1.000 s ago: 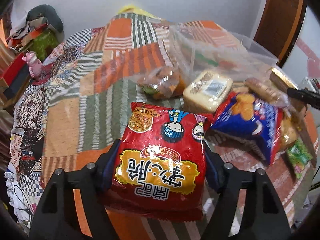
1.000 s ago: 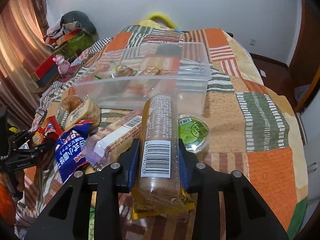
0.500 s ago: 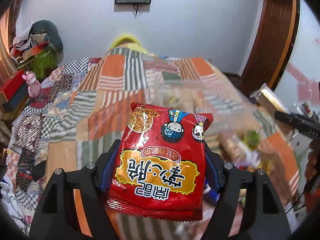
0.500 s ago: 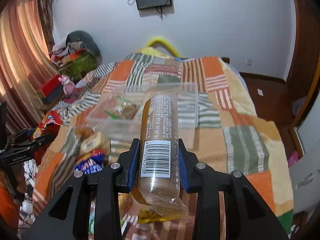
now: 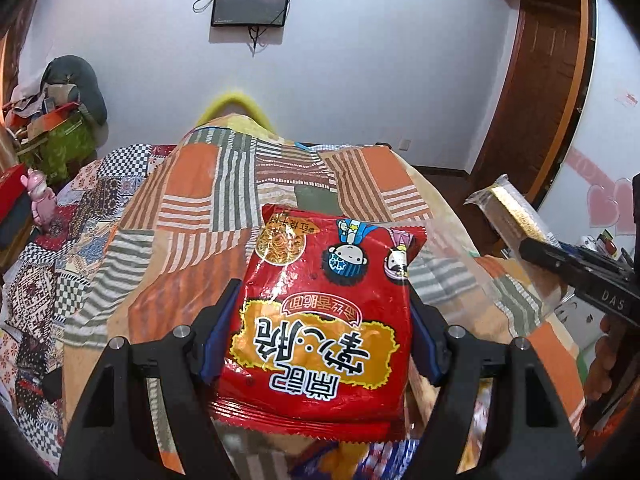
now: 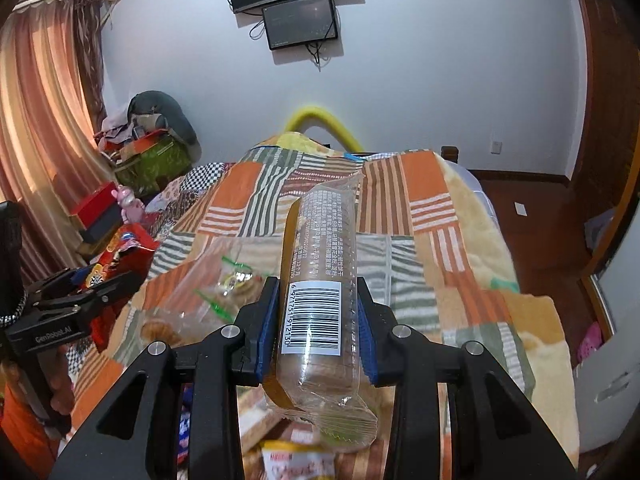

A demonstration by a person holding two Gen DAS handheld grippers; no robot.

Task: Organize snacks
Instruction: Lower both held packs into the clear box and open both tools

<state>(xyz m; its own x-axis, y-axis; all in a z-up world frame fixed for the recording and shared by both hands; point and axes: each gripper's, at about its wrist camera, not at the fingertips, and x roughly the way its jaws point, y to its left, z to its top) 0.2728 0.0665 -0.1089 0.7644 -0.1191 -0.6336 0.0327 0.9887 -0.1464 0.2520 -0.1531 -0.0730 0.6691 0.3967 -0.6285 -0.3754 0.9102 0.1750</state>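
Two hand-held claws are being held up above a bed covered by a patchwork quilt [image 5: 192, 216] of orange, green and striped squares.

The left claw [image 5: 320, 332] is gripping a red noodle-snack packet [image 5: 324, 312] by its two side edges, its blue pads pressing in on the bag. The packet is hanging clear of the quilt, its printed cartoon faces appearing upside down to the camera.

The right claw [image 6: 316, 324] is clamping a long clear sleeve of biscuits [image 6: 320, 288] near its barcode label, with the jaws set narrow around it. The sleeve is pointing away from the camera, lifted off the bed, and its crimped end is sticking out below the pads.

On the quilt under and ahead of both claws, a clear plastic bin [image 6: 192, 280] is sitting with a few wrapped snacks inside it. More packets are lying blurred at the near edge of the bed. A dark screen [image 6: 300, 20] is hanging on the pale far wall.
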